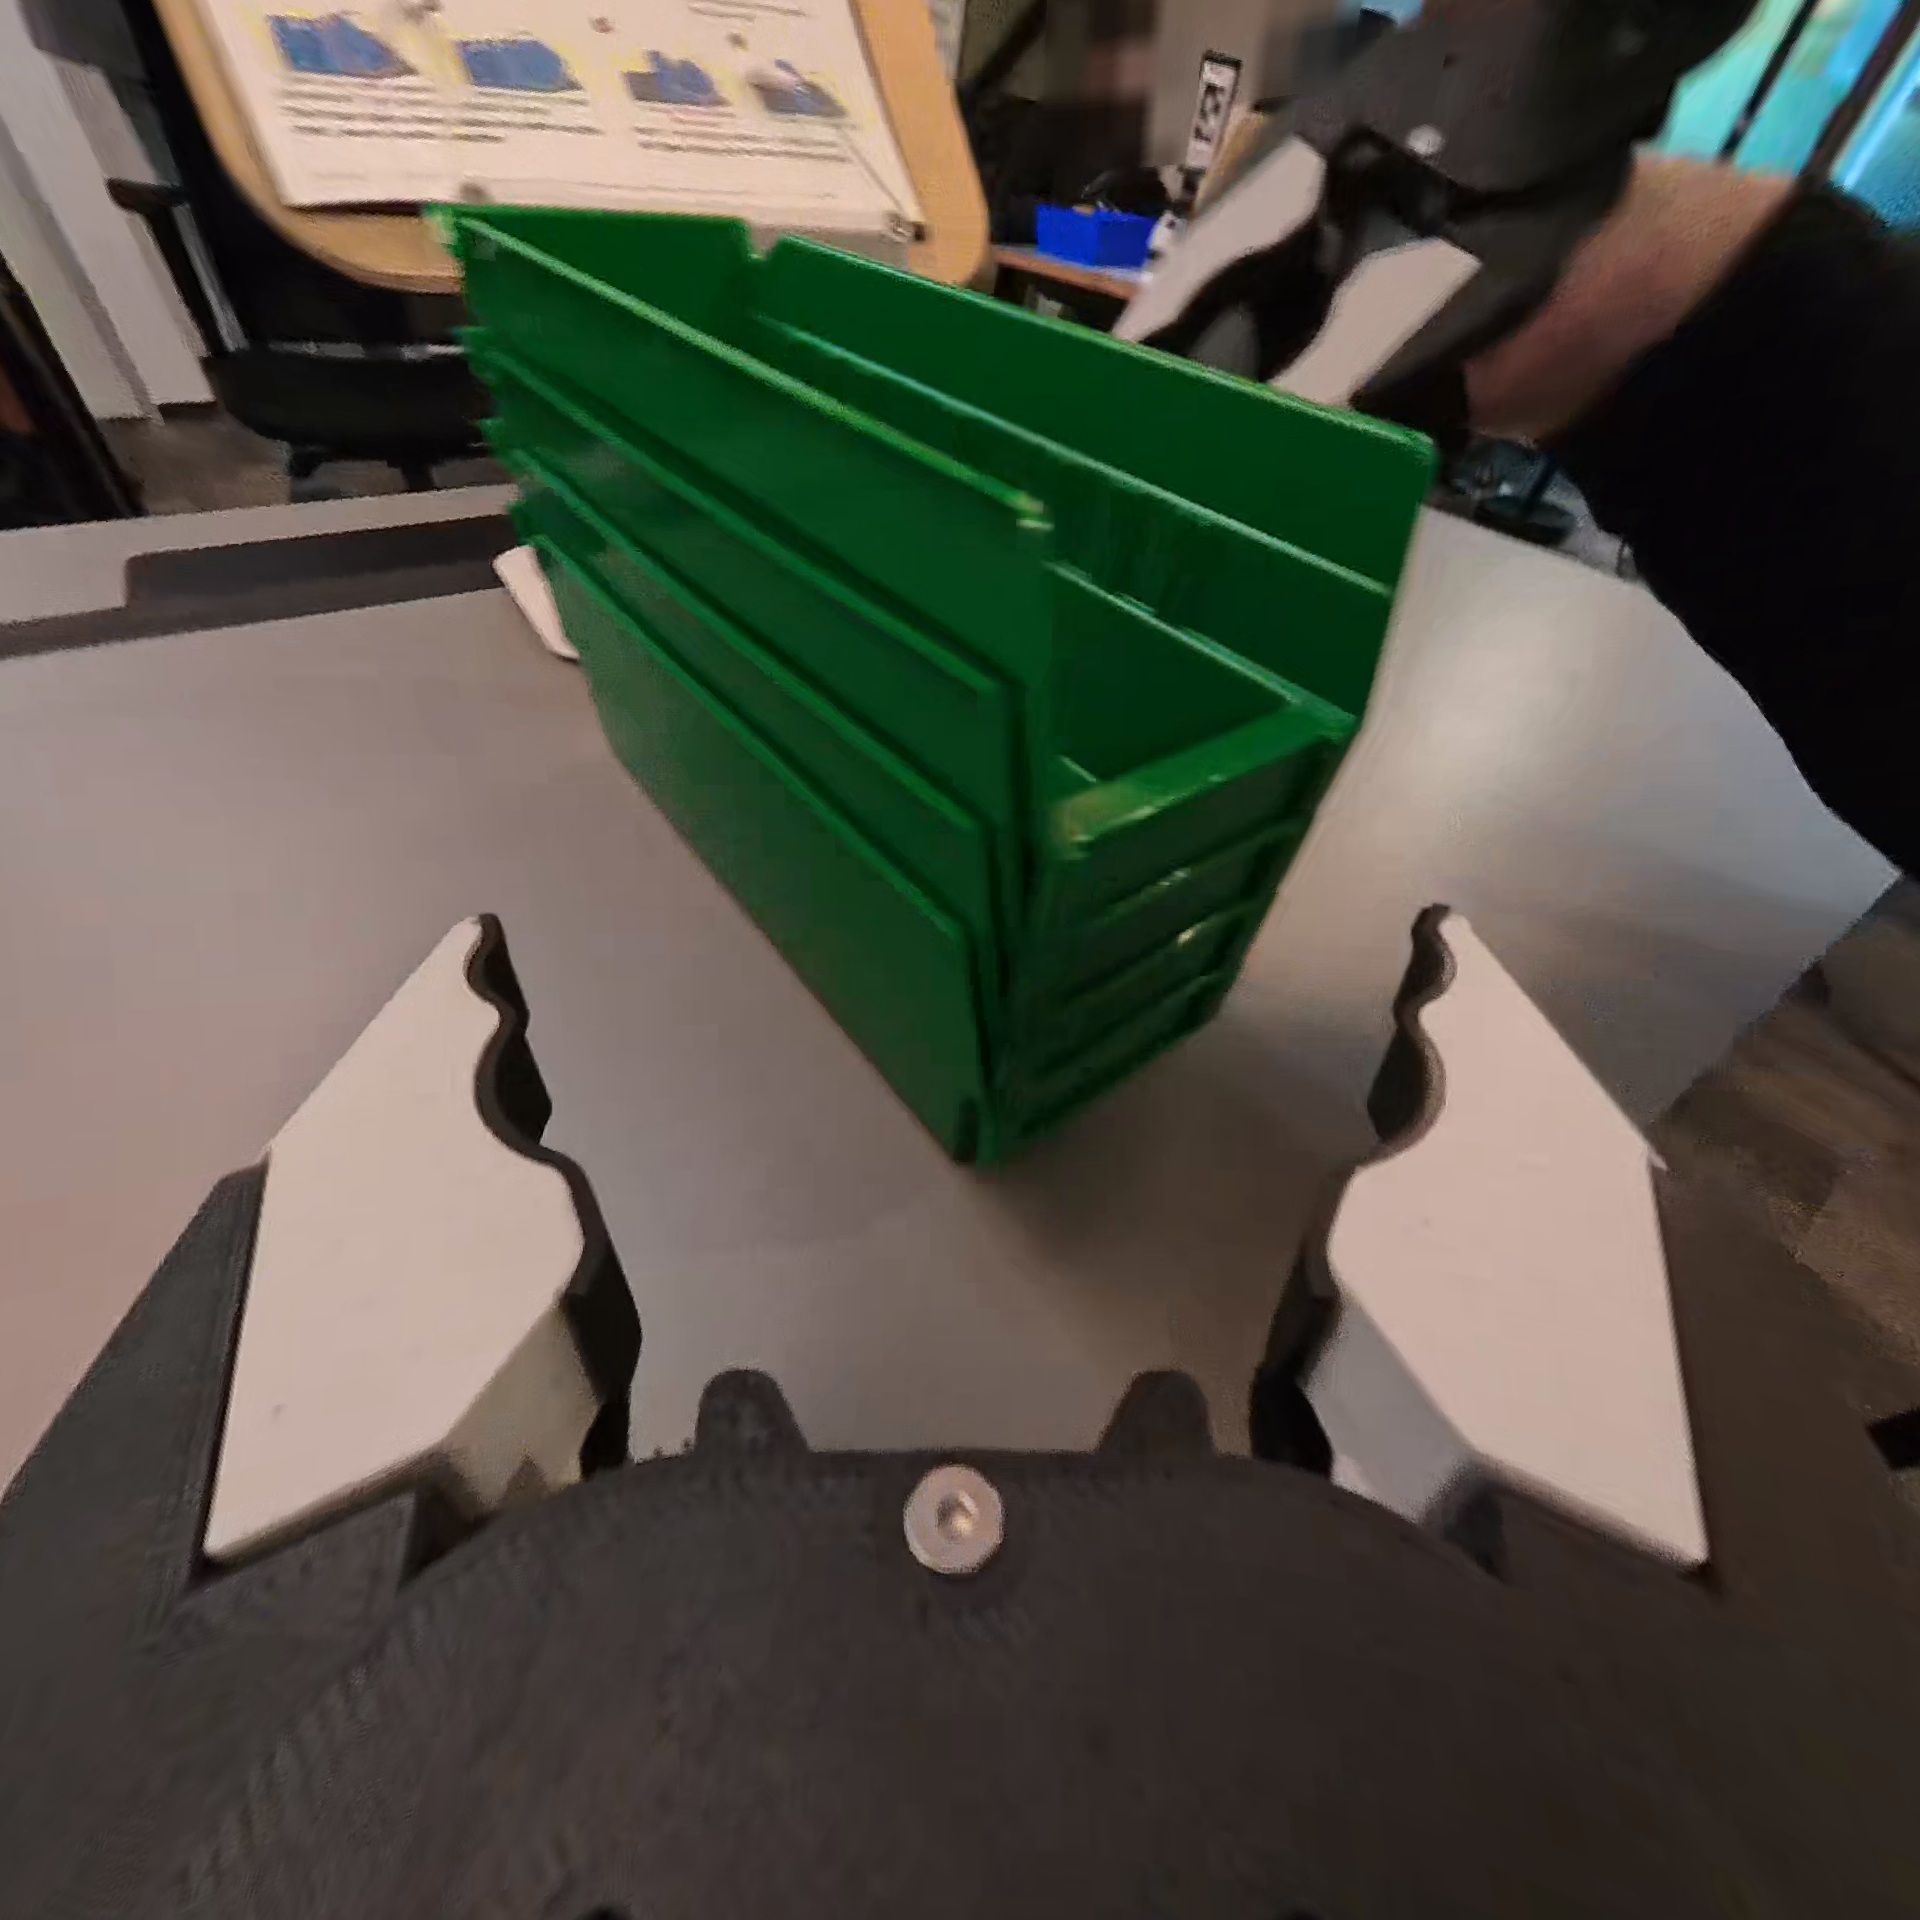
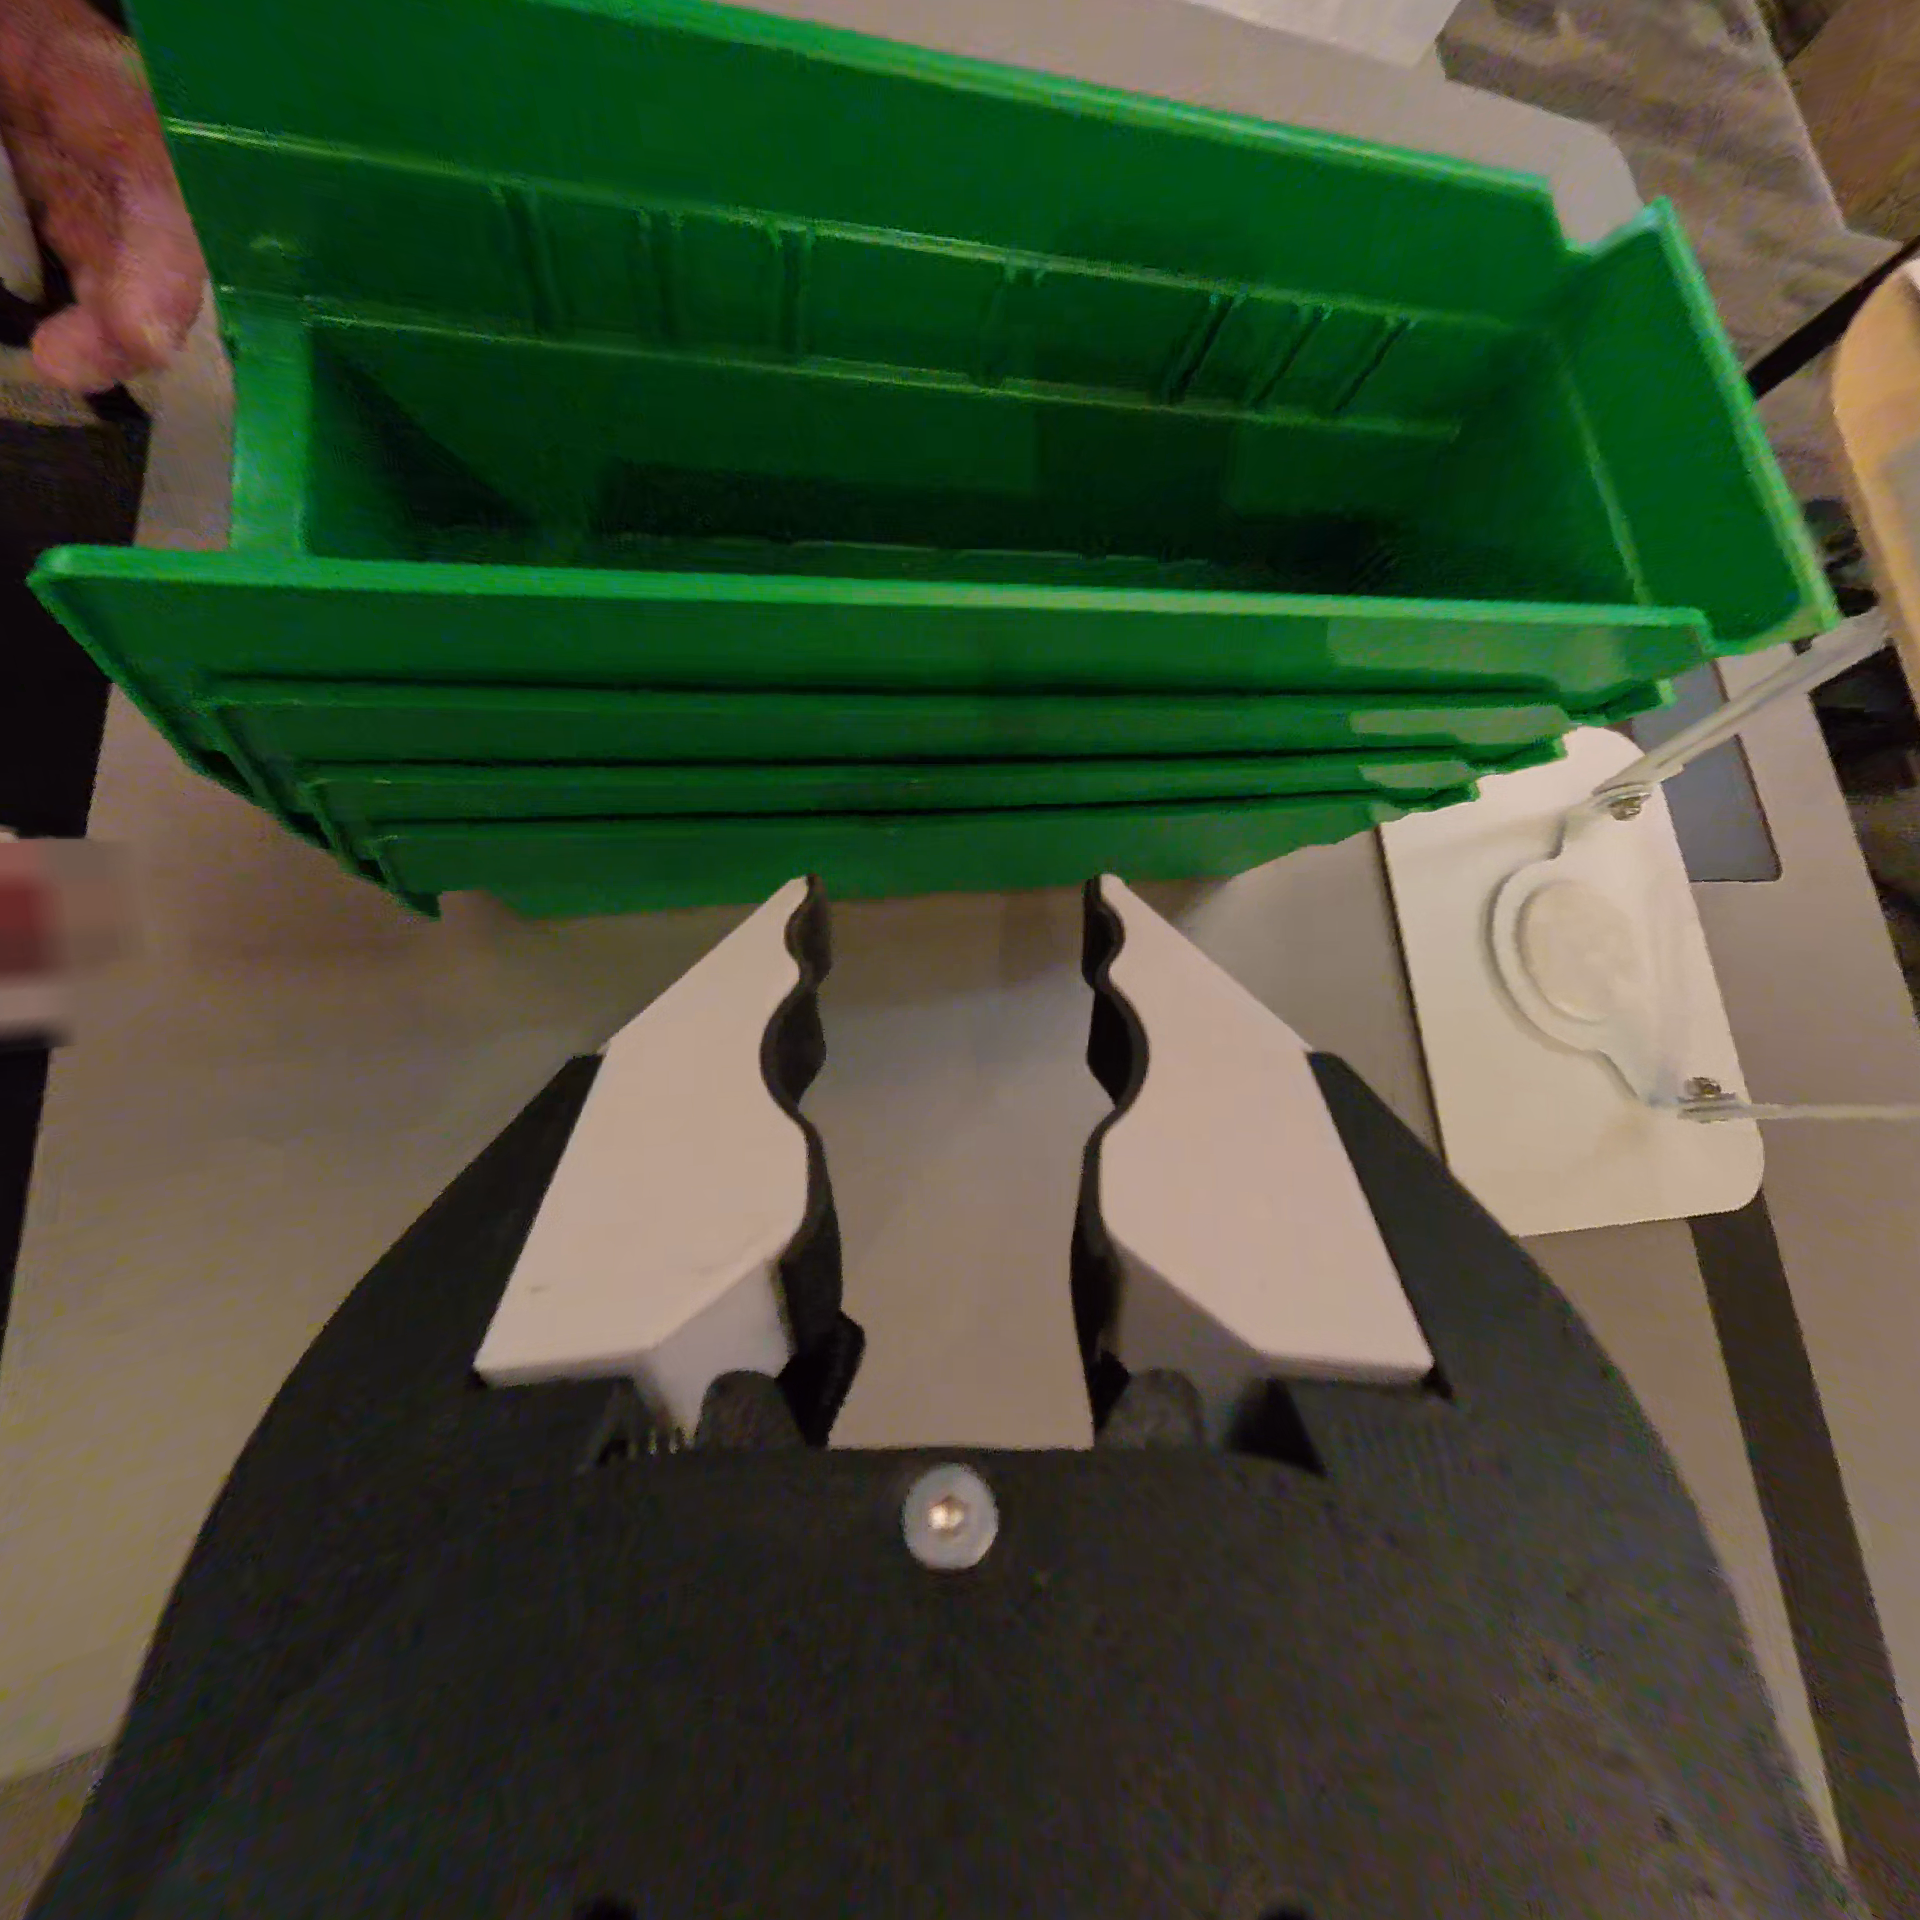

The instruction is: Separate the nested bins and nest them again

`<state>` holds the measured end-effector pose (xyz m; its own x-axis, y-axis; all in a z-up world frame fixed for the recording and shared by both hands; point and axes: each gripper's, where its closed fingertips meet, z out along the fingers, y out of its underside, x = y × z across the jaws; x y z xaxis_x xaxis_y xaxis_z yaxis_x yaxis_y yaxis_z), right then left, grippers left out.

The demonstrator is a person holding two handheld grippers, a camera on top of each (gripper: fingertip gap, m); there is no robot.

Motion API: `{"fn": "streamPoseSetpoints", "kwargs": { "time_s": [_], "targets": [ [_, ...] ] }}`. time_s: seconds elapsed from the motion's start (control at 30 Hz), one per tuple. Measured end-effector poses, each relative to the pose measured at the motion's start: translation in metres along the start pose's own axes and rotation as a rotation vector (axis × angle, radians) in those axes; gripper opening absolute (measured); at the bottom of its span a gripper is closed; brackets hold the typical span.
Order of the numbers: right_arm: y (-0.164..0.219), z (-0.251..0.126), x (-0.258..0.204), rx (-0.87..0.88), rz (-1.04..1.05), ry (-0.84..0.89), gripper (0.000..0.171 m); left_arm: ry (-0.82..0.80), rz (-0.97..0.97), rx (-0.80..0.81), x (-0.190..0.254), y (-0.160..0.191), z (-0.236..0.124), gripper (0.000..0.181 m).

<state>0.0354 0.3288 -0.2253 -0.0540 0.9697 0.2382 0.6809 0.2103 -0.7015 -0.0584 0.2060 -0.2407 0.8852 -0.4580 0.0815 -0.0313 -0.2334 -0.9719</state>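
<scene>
Bins (image 1: 831,665) sit nested in one green stack on the grey table (image 1: 260,831); I judge separating not yet begun. My left gripper (image 1: 956,935) gapes wide, empty; right gripper (image 2: 948,894) part-open, tips at the stack's side.

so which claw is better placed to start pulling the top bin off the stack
Probably the right claw: its open fingertips sit right at the long side of the green bin stack, by the stepped rims. The left claw is open too, but apart from the stack's short end, with bare table between.
</scene>
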Motion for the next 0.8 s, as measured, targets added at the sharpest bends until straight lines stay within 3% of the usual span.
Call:
{"fn": "streamPoseSetpoints", "kwargs": {
  "time_s": [0.13, 0.37, 0.53, 0.63, 0.8],
  "targets": [
    [-0.002, 0.016, -0.022, -0.020, -0.004, -0.062, 0.049, -0.041, 0.095, -0.059, 0.025, 0.016, 0.024, 0.158],
    [-0.022, 0.034, -0.047, 0.000, 0.011, -0.084, 0.058, -0.197, 0.143, -0.070, 0.010, 0.027, 0.052, 0.159],
    [-0.029, 0.006, -0.031, -0.088, -0.253, -0.035, 0.066, -0.304, 0.177, -0.046, -0.006, 0.026, 0.060, 0.158],
    [-0.055, -0.012, -0.028, -0.115, -0.459, -0.068, 0.108, -0.312, 0.162, -0.035, -0.009, 0.023, 0.063, 0.153],
    [-0.086, -0.007, -0.025, -0.220, -0.690, -0.205, 0.108, -0.308, 0.169, -0.020, -0.011, 0.021, 0.063, 0.149]
  ]
}}
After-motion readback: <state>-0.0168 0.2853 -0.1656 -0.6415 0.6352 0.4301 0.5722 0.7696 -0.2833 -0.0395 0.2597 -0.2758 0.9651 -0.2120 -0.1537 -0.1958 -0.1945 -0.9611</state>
